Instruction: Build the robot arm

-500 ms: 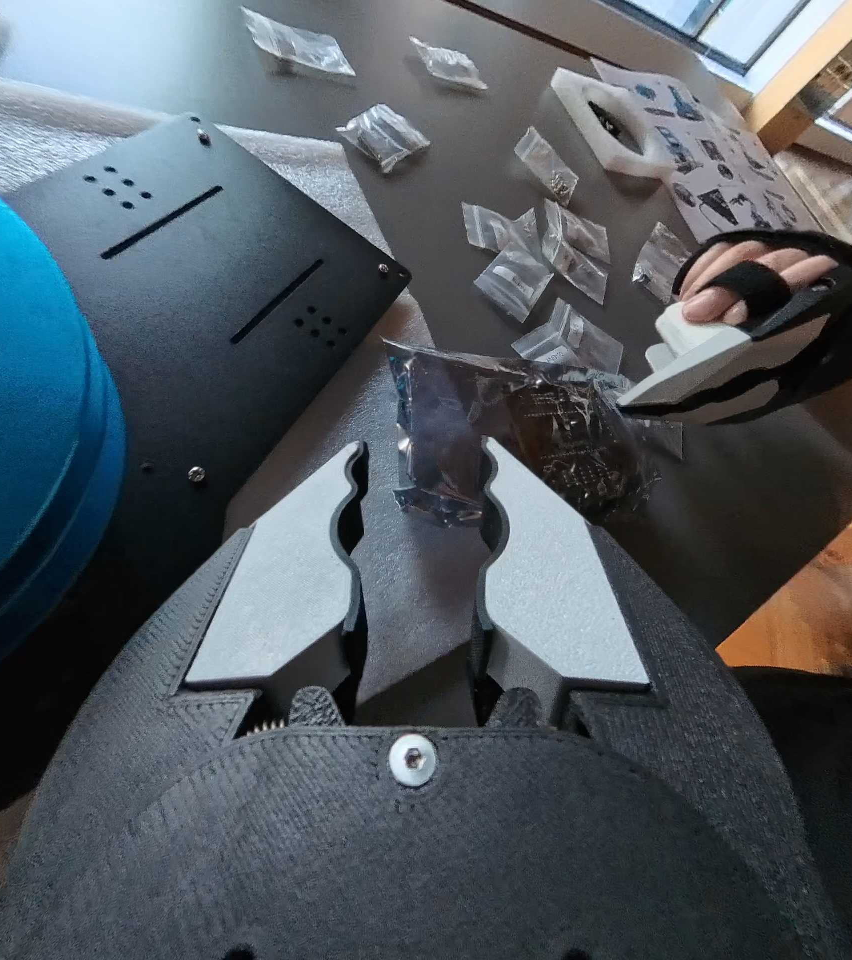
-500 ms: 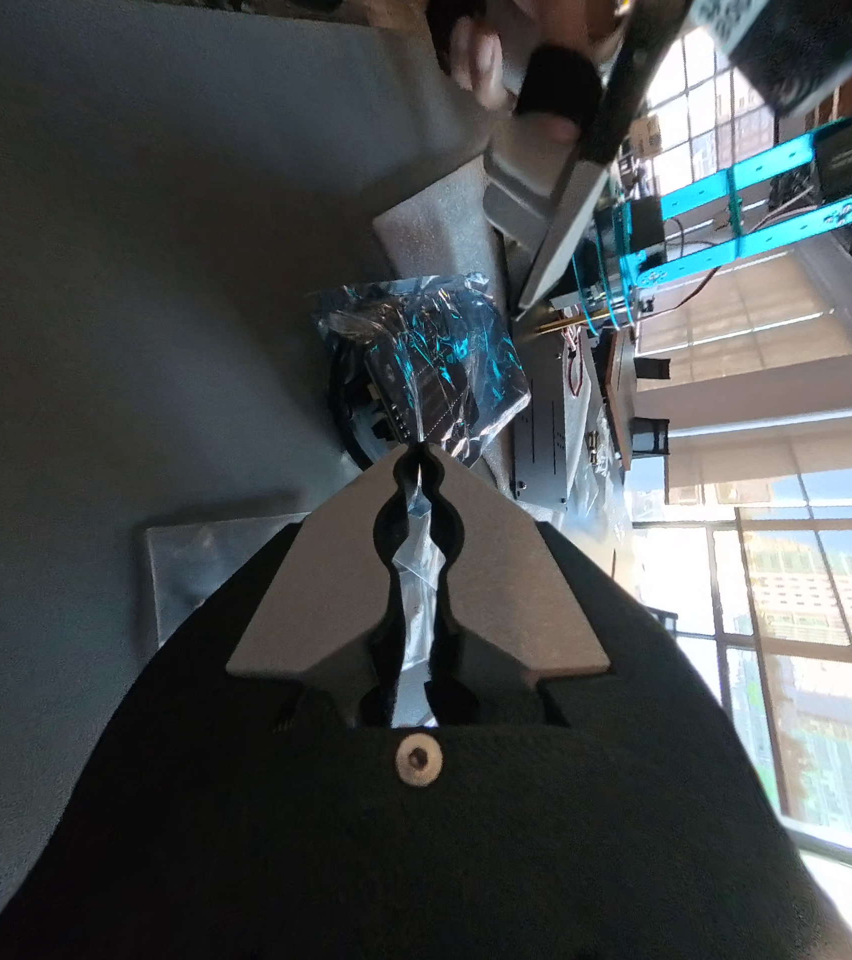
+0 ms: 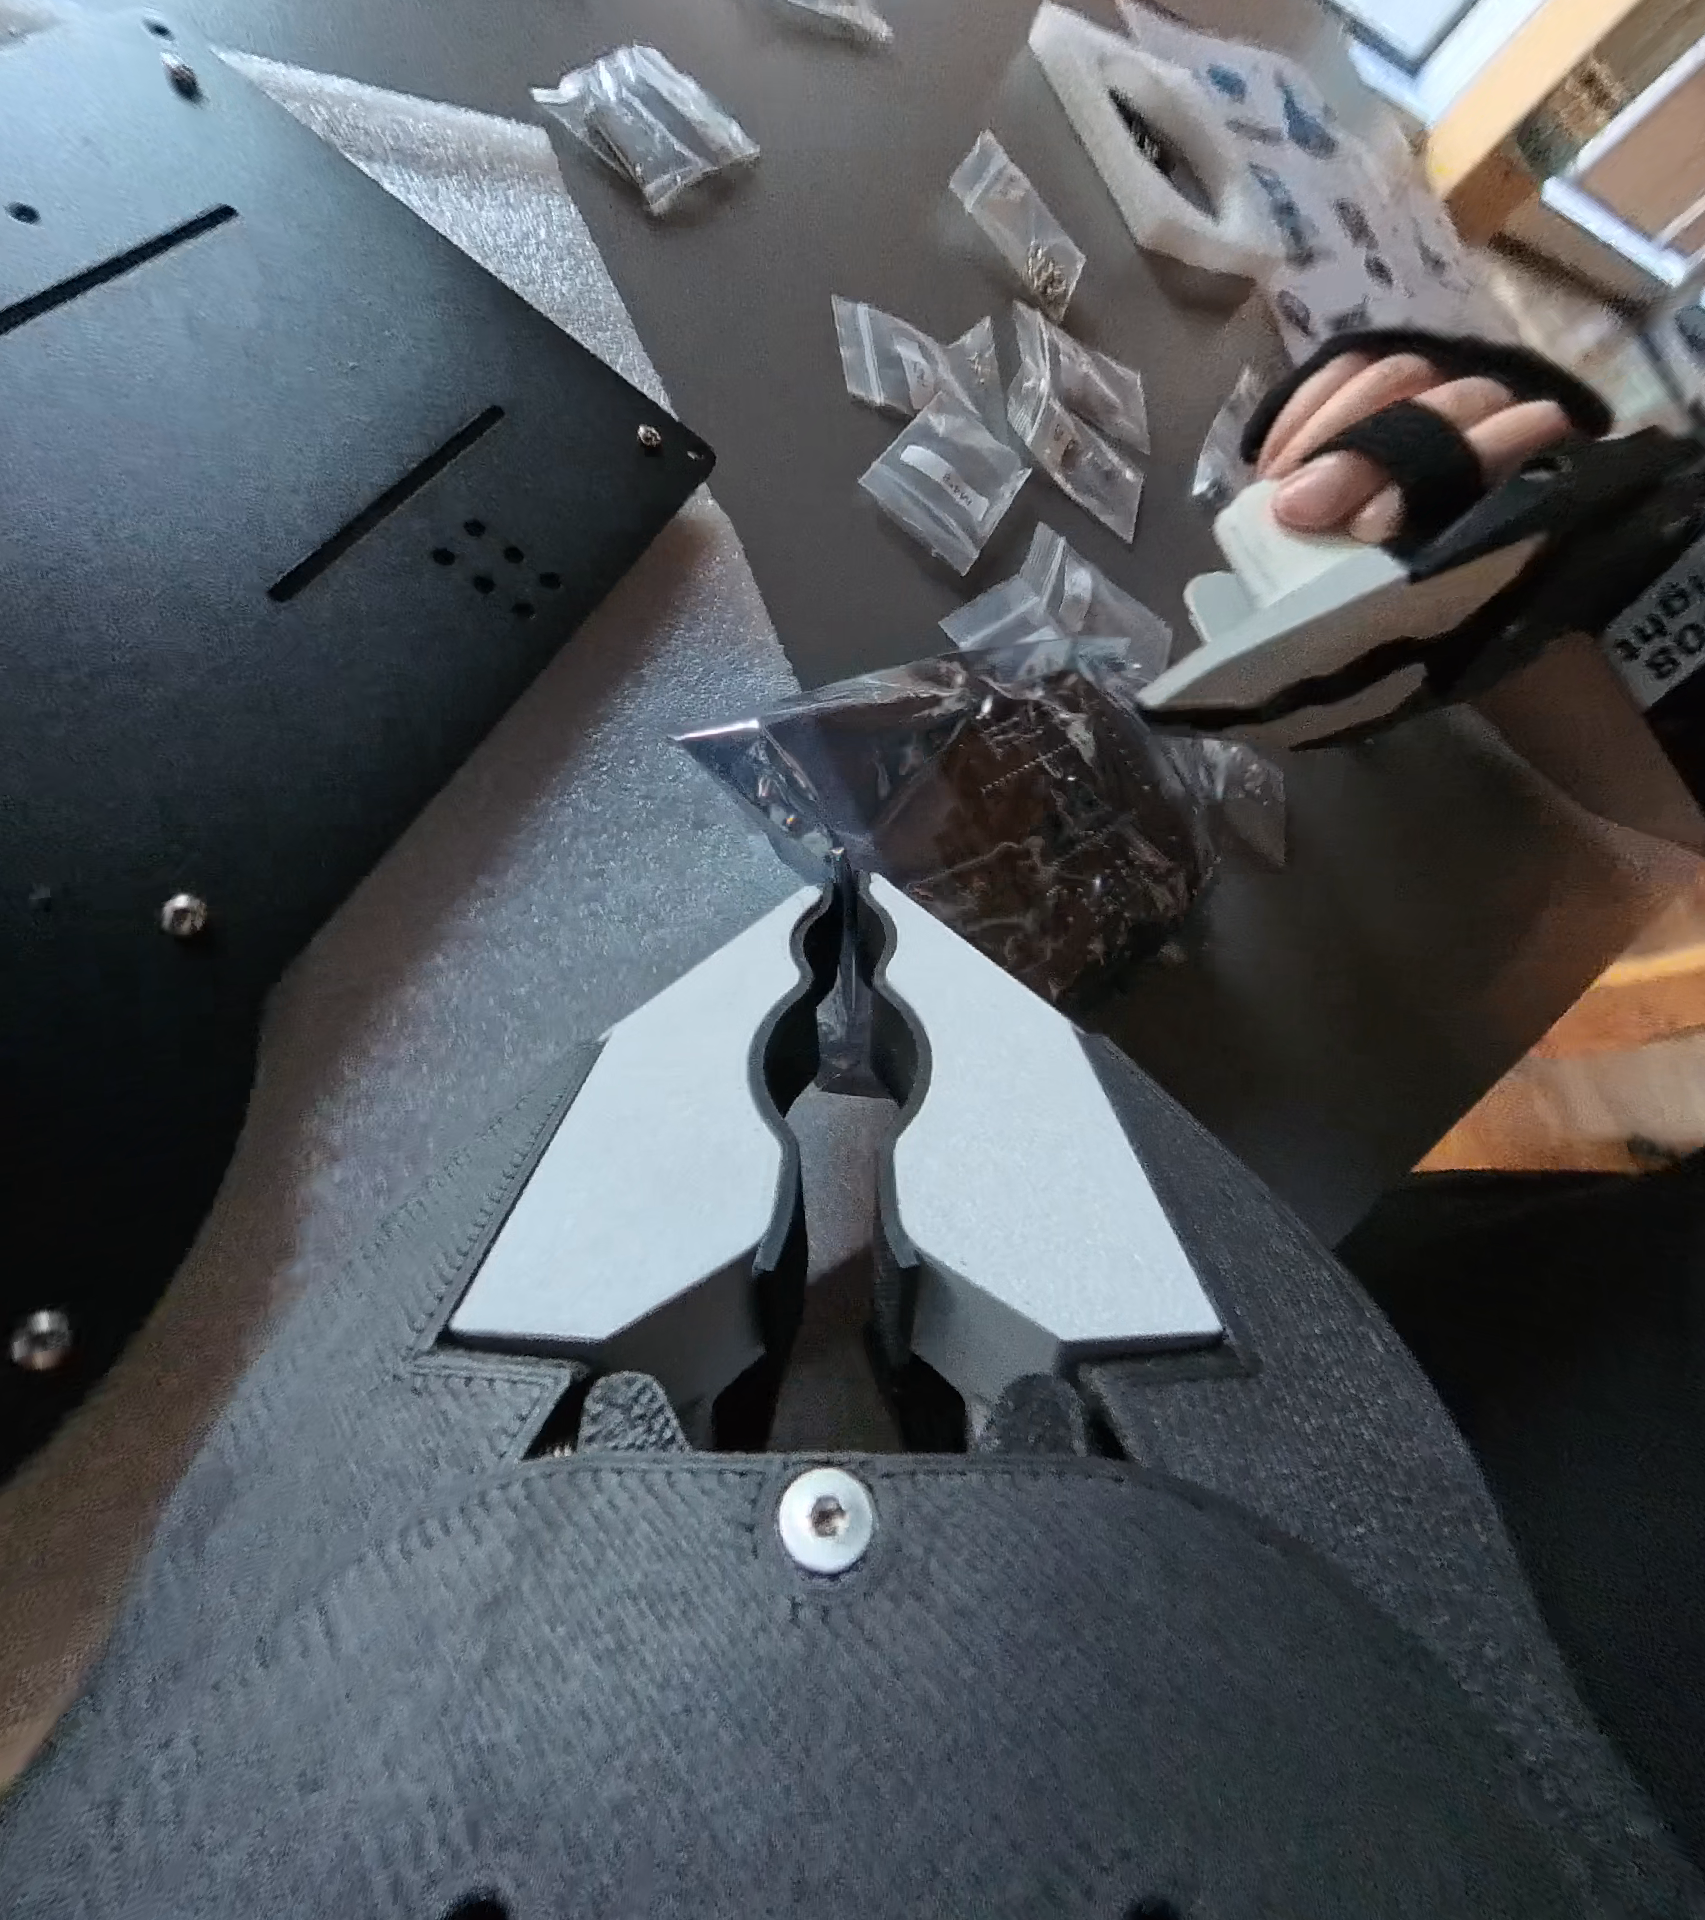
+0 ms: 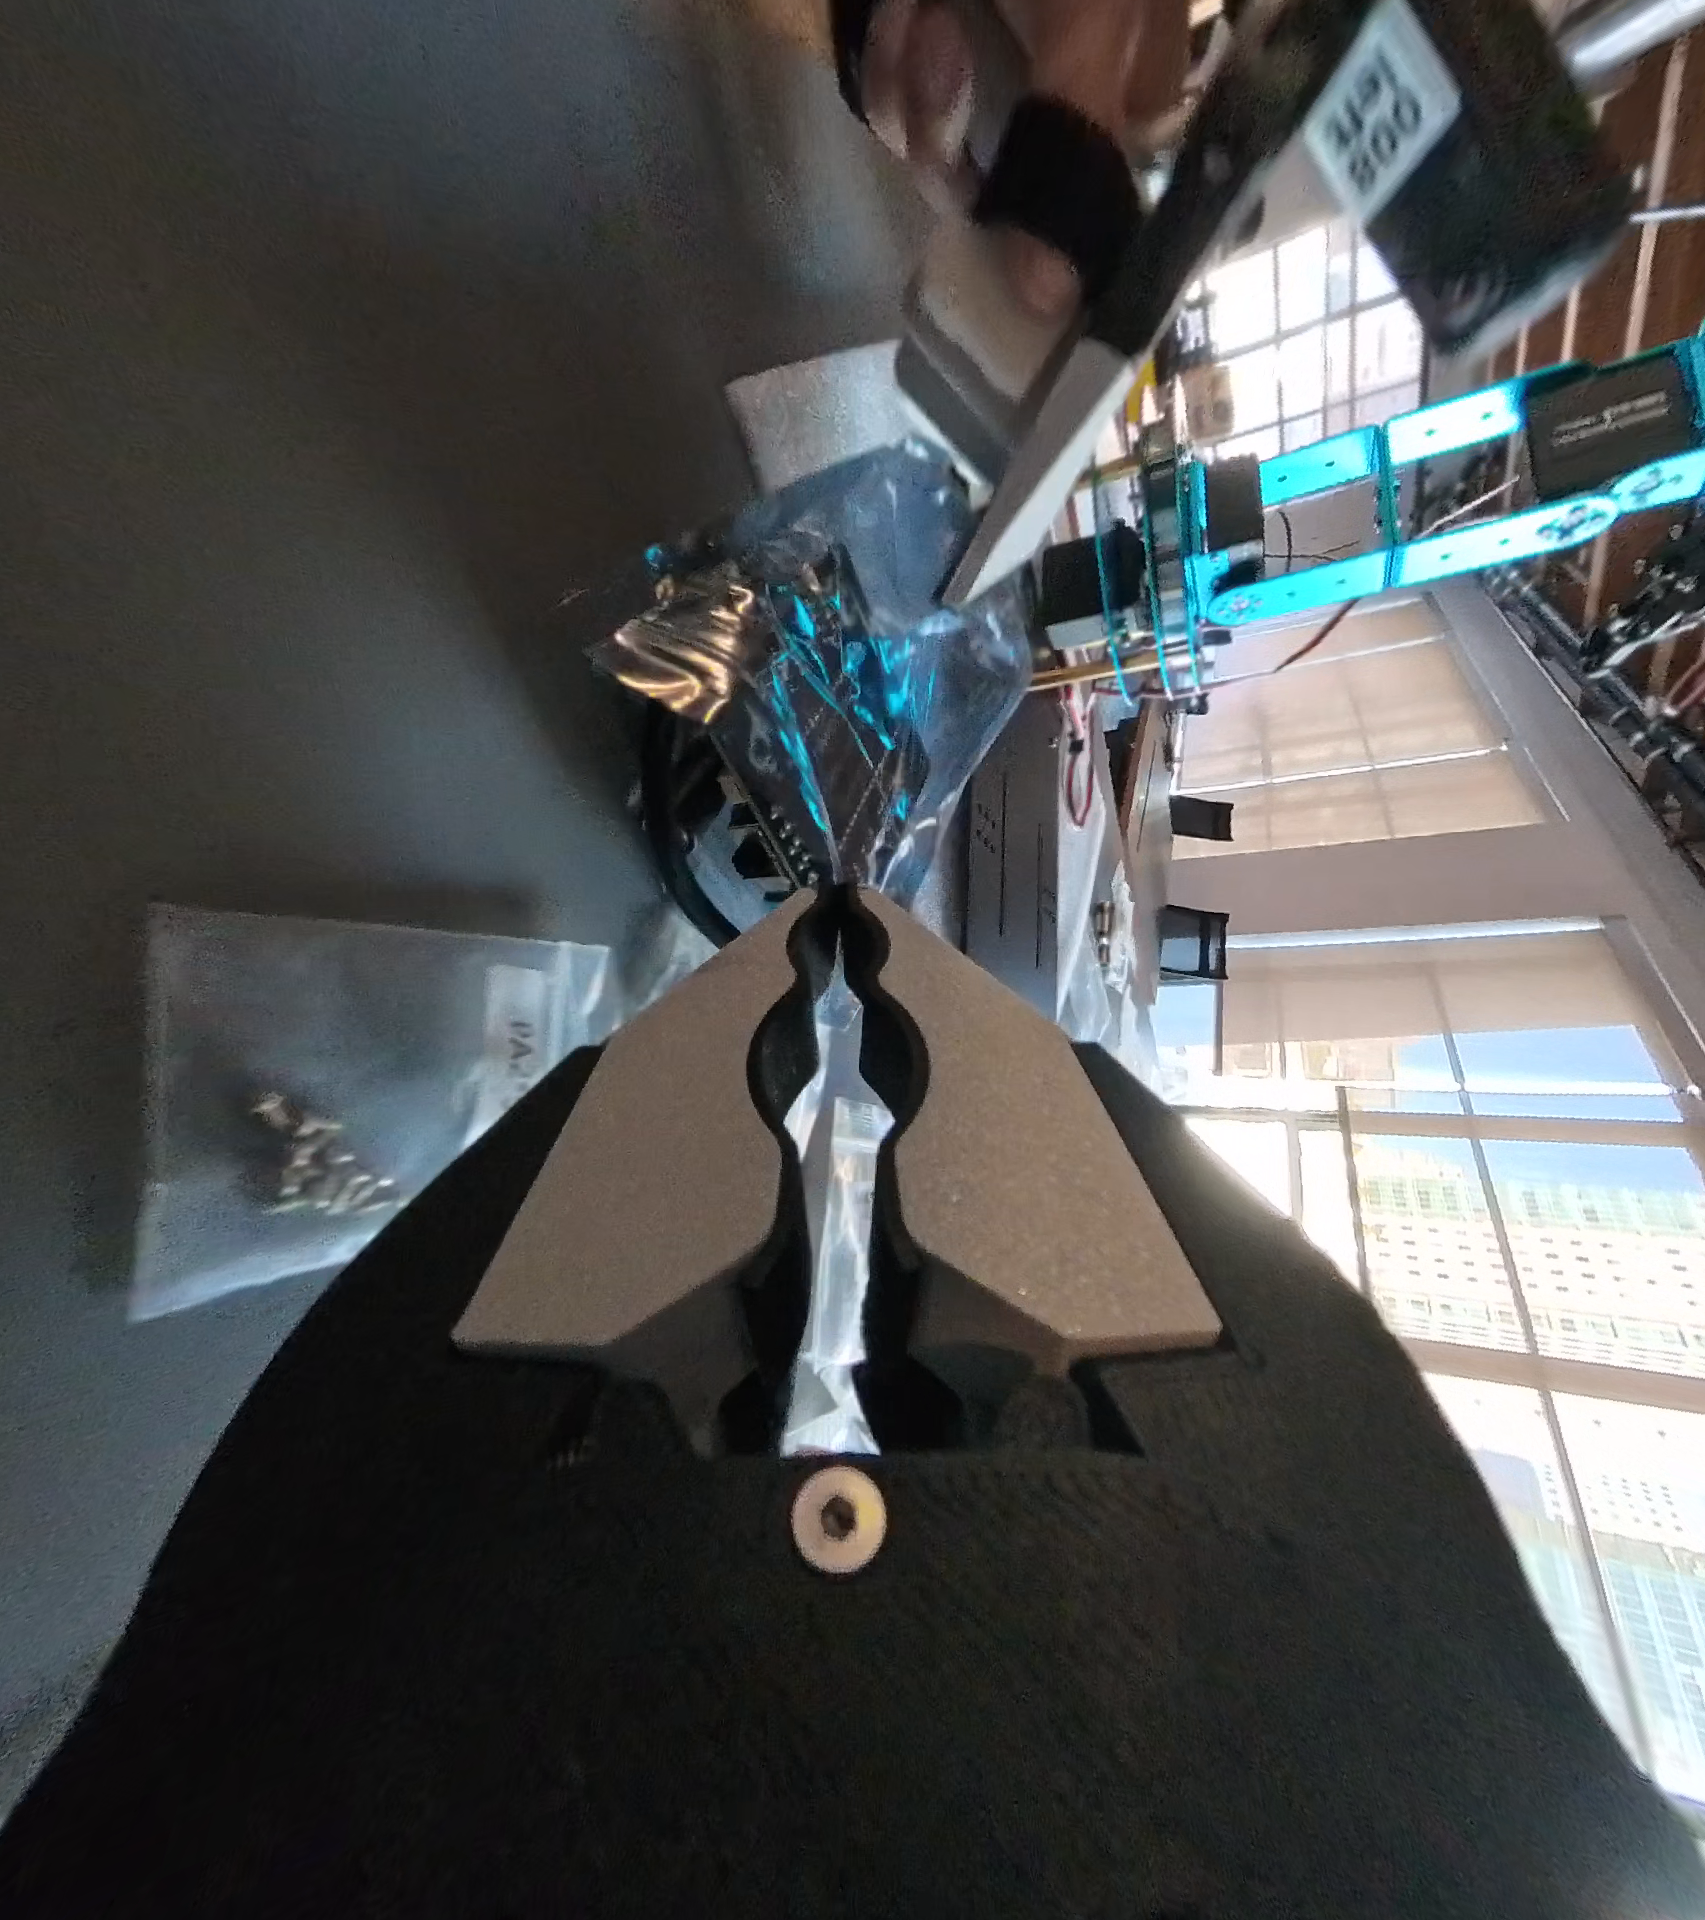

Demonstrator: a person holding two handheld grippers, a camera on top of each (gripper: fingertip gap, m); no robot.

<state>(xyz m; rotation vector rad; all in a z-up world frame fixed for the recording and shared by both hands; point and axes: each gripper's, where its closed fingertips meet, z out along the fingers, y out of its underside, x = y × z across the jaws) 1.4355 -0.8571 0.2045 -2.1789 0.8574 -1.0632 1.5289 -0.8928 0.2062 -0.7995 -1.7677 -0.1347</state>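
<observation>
Between the left tongs [image 3: 843, 894] and right tongs [image 4: 840, 906], one shiny circuit-board bag [image 3: 1014, 821] hangs, each pair clamped on an edge; seven small clear packets [image 3: 941, 478] lie beyond on the worktop [image 3: 806, 343].

A white sticker [image 3: 1687, 623] with dark characters sits on the black body of the right gripper [image 3: 1154, 698], out at two o'clock in the left wrist view. A matching white label [image 4: 1378, 123] rides the left gripper [image 4: 954, 594] at one o'clock in the right wrist view. At nine o'clock there, a clear bag [image 4: 328, 1101] carries a white tag, too blurred to read.
</observation>
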